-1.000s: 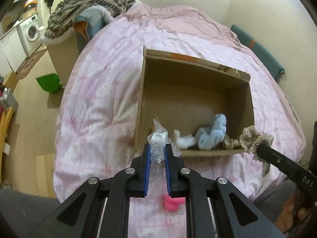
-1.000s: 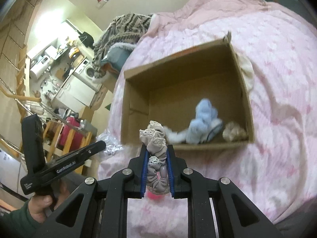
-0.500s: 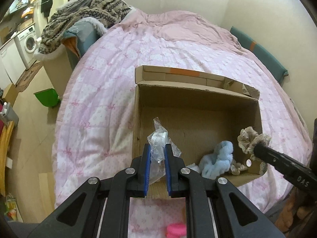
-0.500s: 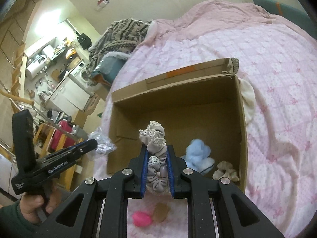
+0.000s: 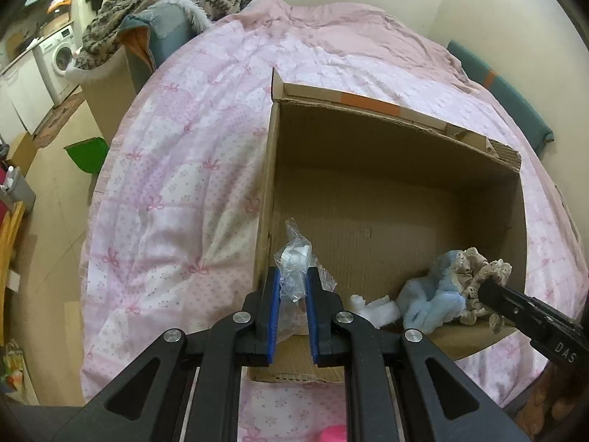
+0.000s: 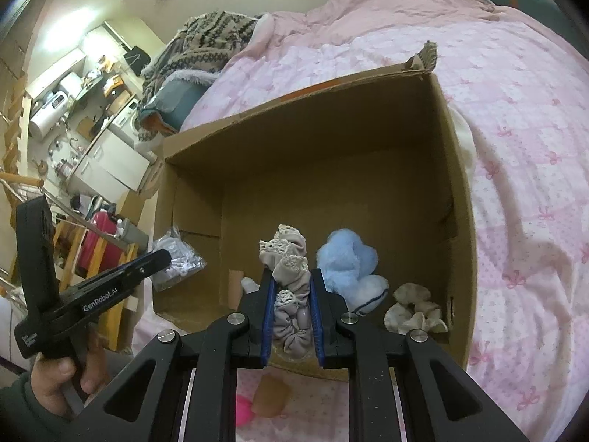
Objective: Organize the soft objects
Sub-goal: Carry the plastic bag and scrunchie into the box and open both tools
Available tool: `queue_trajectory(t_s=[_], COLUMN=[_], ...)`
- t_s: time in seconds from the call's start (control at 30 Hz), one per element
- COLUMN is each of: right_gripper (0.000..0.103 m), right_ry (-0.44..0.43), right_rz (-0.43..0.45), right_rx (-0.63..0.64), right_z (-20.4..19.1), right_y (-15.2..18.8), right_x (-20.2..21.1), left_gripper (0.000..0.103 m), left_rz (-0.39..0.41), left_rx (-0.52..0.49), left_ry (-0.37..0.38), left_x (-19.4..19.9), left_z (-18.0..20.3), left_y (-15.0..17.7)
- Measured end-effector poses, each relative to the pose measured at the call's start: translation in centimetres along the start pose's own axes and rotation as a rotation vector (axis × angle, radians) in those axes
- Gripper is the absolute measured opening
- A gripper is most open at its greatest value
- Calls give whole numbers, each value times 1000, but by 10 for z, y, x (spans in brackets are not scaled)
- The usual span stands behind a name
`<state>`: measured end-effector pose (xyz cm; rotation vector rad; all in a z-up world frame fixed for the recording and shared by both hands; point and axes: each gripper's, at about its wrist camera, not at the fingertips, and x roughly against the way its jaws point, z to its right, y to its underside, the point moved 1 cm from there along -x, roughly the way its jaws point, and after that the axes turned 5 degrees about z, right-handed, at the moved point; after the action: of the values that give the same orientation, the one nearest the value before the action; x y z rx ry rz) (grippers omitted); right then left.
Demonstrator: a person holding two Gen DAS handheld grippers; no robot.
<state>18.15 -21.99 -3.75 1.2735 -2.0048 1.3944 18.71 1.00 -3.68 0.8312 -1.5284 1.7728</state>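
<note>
Crinkled plastic bag [image 5: 292, 269], ruffled scrunchie [image 6: 291, 280]

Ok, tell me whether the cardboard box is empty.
Not empty. The cardboard box already holds a blue plush toy, a beige scrunchie and something white on its floor.

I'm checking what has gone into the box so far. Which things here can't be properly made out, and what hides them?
- Clear plastic bag, left wrist view: contents blurred by crinkled film; lower part hidden between the left tool.
- White soft item, left wrist view: partly behind the tool's body.
- Pink object, right wrist view: mostly hidden under the right tool.
- Cardboard box near wall: covered by both tools.
</note>
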Motion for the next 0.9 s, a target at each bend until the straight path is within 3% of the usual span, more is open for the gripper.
queue_trajectory(t_s=[0.8,0.87,0.9], right_gripper=[21,28,39], right_ry=[-20,-22,-23], right_rz=[-12,-11,-10], right_rx=[-1,-8,-14], right_z=[-3,-2,-1], right_y=[0,0,0], right_x=[-6,-6,-6], left_gripper=[15,15,15], left_rz=[-28,-27,-26], left_rx=[-81,-88,-92], left_ry=[33,39,42], left_x=[-6,-5,-5], left_z=[23,24,25], left_y=[11,12,12])
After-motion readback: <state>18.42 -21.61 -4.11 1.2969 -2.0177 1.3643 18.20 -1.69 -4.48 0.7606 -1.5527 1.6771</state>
